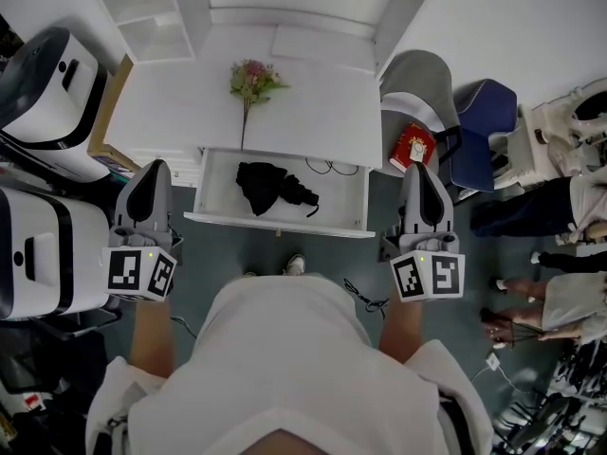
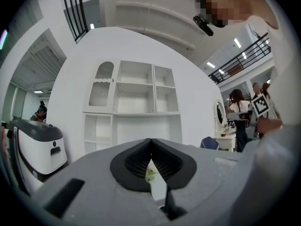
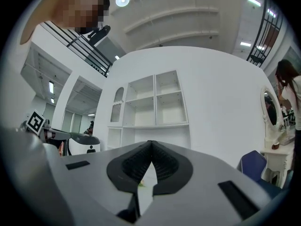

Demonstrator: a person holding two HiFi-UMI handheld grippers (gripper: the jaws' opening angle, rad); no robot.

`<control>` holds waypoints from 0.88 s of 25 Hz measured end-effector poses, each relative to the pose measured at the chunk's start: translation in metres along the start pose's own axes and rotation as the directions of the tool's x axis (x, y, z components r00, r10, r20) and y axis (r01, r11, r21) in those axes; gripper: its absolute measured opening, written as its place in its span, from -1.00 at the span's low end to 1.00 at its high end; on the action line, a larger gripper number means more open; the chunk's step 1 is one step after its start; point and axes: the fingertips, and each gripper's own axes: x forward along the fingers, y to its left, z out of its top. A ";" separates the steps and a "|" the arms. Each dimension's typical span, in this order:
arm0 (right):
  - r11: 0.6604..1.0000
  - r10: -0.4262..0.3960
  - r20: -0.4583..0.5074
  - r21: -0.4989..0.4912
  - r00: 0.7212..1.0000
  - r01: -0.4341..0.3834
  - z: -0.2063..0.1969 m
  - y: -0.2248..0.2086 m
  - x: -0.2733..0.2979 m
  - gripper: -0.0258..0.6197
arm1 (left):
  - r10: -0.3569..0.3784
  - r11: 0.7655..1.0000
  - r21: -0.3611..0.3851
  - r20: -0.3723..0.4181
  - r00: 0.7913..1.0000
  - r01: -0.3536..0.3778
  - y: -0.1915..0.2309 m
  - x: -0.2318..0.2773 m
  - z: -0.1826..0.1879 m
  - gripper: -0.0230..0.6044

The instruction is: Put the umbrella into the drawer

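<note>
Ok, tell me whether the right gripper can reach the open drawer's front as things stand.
Probably yes: the right gripper, jaws shut and empty, hangs just right of the drawer, with nothing visible between them.

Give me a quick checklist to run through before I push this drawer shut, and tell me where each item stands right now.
1. Is the umbrella fully inside the drawer? Ok, nothing hangs over the rim.
2. Is the black cable at the drawer's back clear of the edge? Cannot tell.
3. Is the left gripper free? Ok, fingers together, nothing held.
4. Is the right gripper free? Ok, fingers together, nothing held.
5. Are the flowers out of the way? Ok, they lie on the desktop.
6. Is the drawer closed? Not ok, it is pulled out.
</note>
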 end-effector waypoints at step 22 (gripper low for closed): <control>0.997 0.071 -0.012 -0.019 0.997 -0.072 -0.007 0.032 0.018 -0.92 | 0.016 0.999 -0.041 -0.013 1.000 -0.017 0.002 -0.006 -0.007 -0.88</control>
